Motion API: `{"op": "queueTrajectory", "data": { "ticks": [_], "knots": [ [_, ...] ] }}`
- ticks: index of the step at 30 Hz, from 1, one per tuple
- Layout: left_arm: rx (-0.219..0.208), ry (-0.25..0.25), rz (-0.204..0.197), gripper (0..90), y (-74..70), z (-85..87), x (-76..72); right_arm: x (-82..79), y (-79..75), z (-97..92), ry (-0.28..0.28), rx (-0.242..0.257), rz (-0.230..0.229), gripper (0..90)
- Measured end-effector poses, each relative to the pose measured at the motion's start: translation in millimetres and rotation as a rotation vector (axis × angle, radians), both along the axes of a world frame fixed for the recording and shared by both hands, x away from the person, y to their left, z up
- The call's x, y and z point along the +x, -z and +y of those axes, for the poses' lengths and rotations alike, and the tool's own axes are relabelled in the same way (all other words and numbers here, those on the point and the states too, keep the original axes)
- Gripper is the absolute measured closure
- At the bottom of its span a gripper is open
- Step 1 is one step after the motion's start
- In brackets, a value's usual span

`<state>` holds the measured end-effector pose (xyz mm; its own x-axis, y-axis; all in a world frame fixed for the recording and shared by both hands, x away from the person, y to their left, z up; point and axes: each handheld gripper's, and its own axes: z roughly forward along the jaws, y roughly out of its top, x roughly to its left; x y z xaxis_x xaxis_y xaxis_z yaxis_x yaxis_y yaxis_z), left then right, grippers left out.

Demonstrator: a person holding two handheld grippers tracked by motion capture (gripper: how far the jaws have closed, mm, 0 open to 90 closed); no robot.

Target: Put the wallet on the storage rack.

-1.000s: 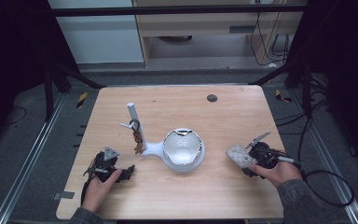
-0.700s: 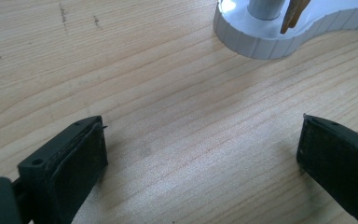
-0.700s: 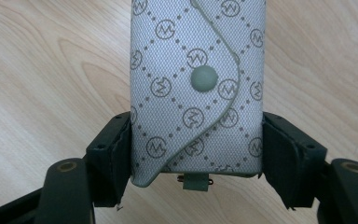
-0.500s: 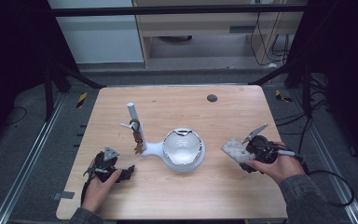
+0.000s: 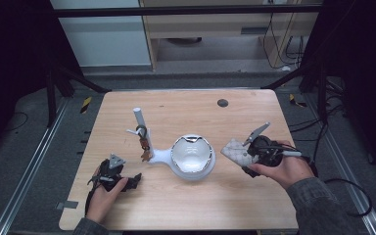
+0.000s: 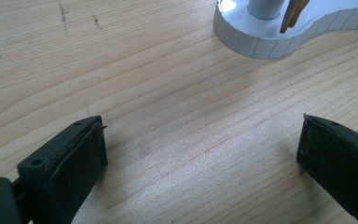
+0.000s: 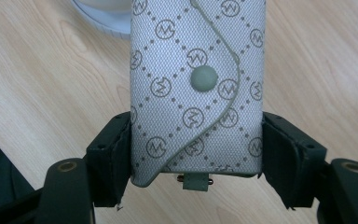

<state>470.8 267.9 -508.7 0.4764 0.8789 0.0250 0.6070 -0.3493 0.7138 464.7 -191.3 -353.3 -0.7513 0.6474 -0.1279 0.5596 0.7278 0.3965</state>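
Observation:
A grey patterned pouch with a snap button sits clamped between both jaws of my right gripper. In the high view the pouch hangs above the table, just right of the white bowl-shaped stand, with my right gripper shut on it. The stand has an upright white post with a small brown item hanging by it. My left gripper rests open on the table at the front left; its view has bare wood between the jaws and the stand's base ahead.
The wooden table has a dark round hole near its far edge. Cables trail off the right side, and dark frame rails run along both sides of the table.
My right gripper has lifted the pouch off the table and carried it left, closer to the white stand. The left gripper has stayed where it was.

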Motion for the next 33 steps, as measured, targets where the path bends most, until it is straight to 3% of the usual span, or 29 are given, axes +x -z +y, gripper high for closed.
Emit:
{"op": "queueTrajectory", "data": {
  "ticks": [13,33],
  "knots": [
    [-0.001,0.000,-0.002,0.7,0.1,-0.1,0.1,5.3,-21.0,30.4,-0.060,-0.020,-0.022,31.4],
    [0.000,0.000,-0.002,0.7,0.1,-0.1,0.1,4.2,-28.8,63.8,-0.133,-0.028,-0.024,31.5]
  ]
}}
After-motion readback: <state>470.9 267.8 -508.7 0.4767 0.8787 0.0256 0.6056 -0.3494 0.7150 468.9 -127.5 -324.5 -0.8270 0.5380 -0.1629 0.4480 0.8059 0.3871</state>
